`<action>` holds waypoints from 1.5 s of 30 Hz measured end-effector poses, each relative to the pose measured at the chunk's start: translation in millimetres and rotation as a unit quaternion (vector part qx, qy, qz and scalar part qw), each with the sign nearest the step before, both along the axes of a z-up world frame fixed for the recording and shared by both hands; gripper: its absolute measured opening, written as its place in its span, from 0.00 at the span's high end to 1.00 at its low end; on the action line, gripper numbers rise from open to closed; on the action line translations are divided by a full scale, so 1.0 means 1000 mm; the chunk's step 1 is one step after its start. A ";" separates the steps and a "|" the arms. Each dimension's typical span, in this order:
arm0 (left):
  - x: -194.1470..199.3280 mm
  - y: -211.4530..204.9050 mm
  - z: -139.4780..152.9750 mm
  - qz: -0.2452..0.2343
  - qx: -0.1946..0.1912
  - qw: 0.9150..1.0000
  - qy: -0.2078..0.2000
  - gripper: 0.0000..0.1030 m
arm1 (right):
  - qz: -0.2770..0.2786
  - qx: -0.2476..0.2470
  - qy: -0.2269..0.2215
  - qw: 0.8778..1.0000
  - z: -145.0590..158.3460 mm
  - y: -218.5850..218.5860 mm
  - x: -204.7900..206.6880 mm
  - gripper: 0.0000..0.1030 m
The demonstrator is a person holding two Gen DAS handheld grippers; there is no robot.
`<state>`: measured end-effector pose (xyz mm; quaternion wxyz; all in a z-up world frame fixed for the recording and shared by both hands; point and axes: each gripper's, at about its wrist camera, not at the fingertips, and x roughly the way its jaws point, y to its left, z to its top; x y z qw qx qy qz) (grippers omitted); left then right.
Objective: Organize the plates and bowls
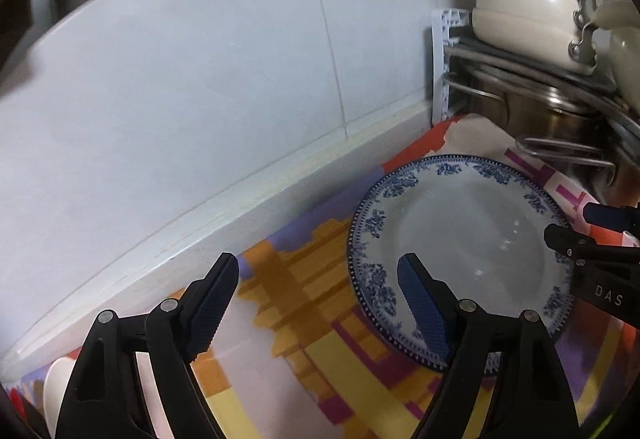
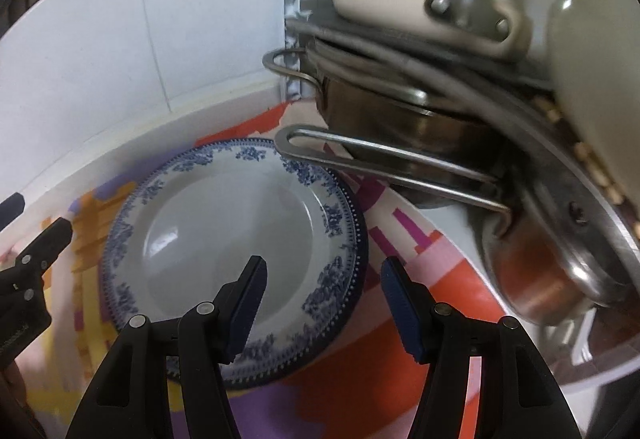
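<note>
A white plate (image 2: 228, 235) is rimmed with blue floral print and a dotted edge — the cloth (image 1: 304, 319) beneath is patched in orange, yellow, purple and red. Black tongs (image 2: 324, 303) are faced with blue pads (image 2: 402, 315).

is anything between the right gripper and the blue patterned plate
Nothing visible blocks it. The right gripper hangs open just above the near right rim of the plate, with only the colourful cloth below. The nearest thing is the steel pan handle reaching over the plate's far right rim, away from the gripper.

Stacked pots (image 2: 400, 127) crowd the plate's (image 2: 224, 223) right edge, one handle (image 2: 360, 159) overhanging its rim; its left side lies open.
</note>
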<state>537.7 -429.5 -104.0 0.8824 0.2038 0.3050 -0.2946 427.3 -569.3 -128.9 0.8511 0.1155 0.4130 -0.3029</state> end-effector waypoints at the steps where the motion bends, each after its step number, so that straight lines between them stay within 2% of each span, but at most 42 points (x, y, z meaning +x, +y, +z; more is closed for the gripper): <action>1: 0.002 -0.003 -0.002 -0.002 0.001 1.000 0.003 0.21 | 0.001 0.000 0.003 1.000 -0.002 -0.002 0.003 0.41; 14: 0.026 -0.035 -0.026 -0.018 0.010 0.998 0.051 0.27 | 0.005 -0.001 0.025 1.000 -0.018 -0.029 0.022 0.41; 20: 0.029 -0.041 -0.035 -0.022 0.020 0.997 0.070 0.39 | 0.022 0.003 0.034 0.999 -0.029 -0.033 0.032 0.42; 22: 0.030 -0.045 -0.037 -0.024 0.021 0.997 0.077 0.43 | 0.026 0.007 0.036 0.999 -0.032 -0.034 0.034 0.48; 26: 0.033 -0.050 -0.041 -0.028 0.024 0.995 0.093 0.54 | 0.028 0.012 0.032 0.999 -0.035 -0.037 0.040 0.49; 30: 0.032 -0.054 -0.043 -0.031 0.022 0.995 0.097 0.63 | 0.025 0.006 0.030 0.999 -0.035 -0.038 0.039 0.56; 33: 0.031 -0.056 -0.043 -0.023 0.022 0.995 0.096 0.64 | 0.026 0.003 0.032 0.999 -0.035 -0.040 0.038 0.61; 45: 0.025 -0.043 -0.032 0.005 0.026 0.996 0.085 0.66 | 0.032 0.005 0.030 0.999 -0.024 -0.032 0.027 0.64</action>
